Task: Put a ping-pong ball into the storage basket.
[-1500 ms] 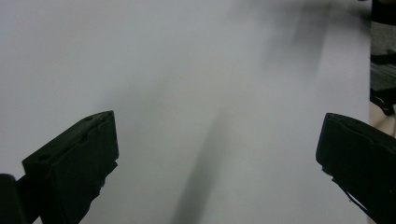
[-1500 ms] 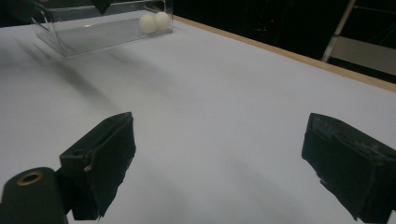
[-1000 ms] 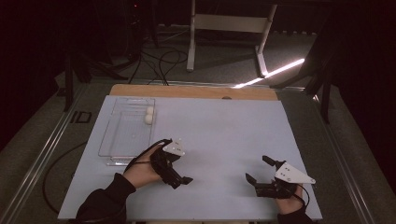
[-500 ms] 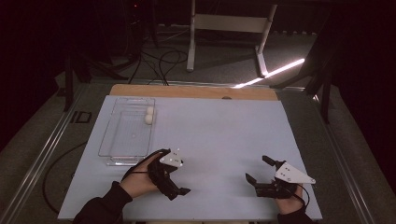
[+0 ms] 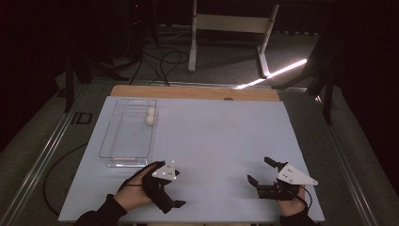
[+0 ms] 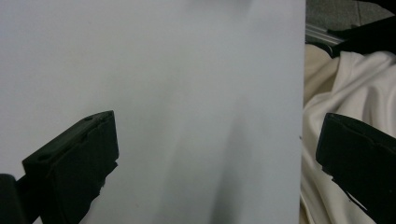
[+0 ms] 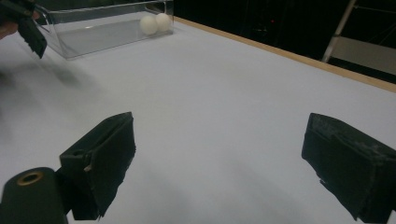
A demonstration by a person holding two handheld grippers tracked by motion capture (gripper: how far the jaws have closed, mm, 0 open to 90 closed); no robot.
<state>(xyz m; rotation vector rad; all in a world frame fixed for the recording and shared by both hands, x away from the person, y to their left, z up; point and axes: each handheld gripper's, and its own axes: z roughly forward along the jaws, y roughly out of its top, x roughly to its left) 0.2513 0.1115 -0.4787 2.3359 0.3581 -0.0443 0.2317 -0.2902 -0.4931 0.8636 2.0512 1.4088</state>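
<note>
A clear plastic bin (image 5: 106,137) stands on the left of the pale blue table top (image 5: 216,132). Two white balls (image 5: 150,116) lie together in its far right corner. My left gripper (image 5: 170,199) is in front of the bin near the table's front edge, turned back toward the person. Its jaws stand wide open over bare table (image 6: 215,158). My right gripper (image 5: 258,170) rests at the front right, open, pointing left across the table with nothing between its jaws (image 7: 219,158). The bin (image 7: 102,35) and the balls (image 7: 156,22) lie far ahead of it.
A wooden strip (image 5: 197,92) runs along the table's far edge. White cloth (image 6: 348,93) hangs past the front edge next to my left gripper. Table-leg frames (image 5: 226,28) and cables (image 5: 160,56) are on the dark floor beyond. The left gripper (image 7: 29,29) shows near the bin.
My left gripper has drawn back from the bin toward the front edge and turned toward the person. The right gripper has stayed put.
</note>
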